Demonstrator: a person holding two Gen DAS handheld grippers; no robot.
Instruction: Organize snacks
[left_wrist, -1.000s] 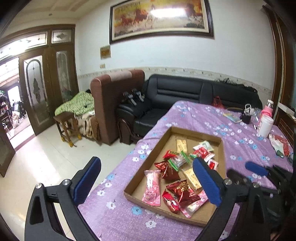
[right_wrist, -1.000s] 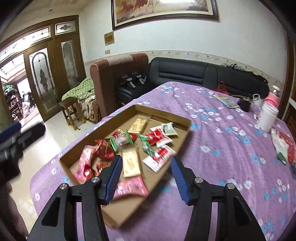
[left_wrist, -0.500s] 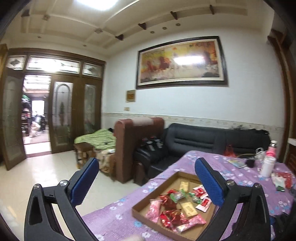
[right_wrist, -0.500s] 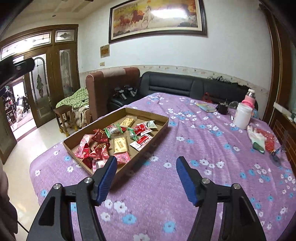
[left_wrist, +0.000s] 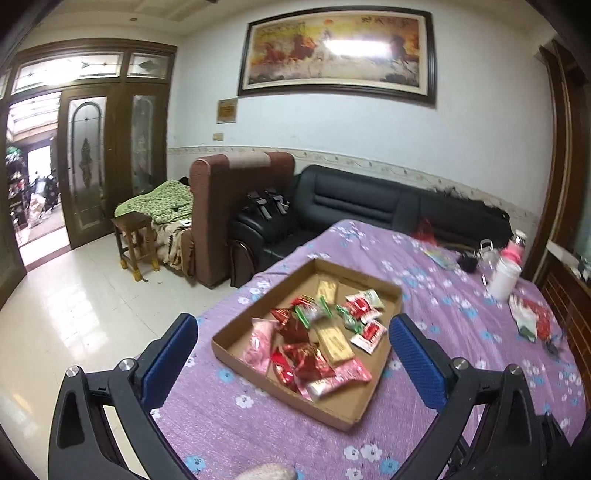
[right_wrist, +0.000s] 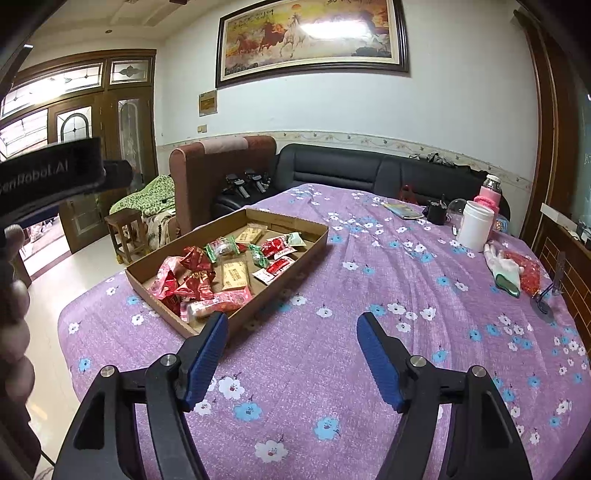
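Observation:
A shallow cardboard tray (left_wrist: 393, 291) lies on the purple flowered tablecloth (left_wrist: 258, 435), holding several snack packets: red ones (left_wrist: 306, 363), a pink one (left_wrist: 256, 345), tan bars (left_wrist: 334, 341) and green-white ones. My left gripper (left_wrist: 291, 328) is open and empty, held above the table's near edge in front of the tray. In the right wrist view the tray (right_wrist: 288, 273) lies to the left. My right gripper (right_wrist: 290, 328) is open and empty above bare cloth (right_wrist: 332, 369) beside the tray's near right corner.
A white jar (right_wrist: 476, 225), a pink bottle (right_wrist: 489, 192), a glove (right_wrist: 502, 264) and small items sit at the table's far right. A black sofa (left_wrist: 369, 206), brown armchair (left_wrist: 236, 206) and wooden stool (left_wrist: 135, 240) stand beyond. The table edge drops to the floor on the left.
Both grippers have pulled back from the tray. The left view swung up toward the ceiling and came back down onto the tray. Both stayed open.

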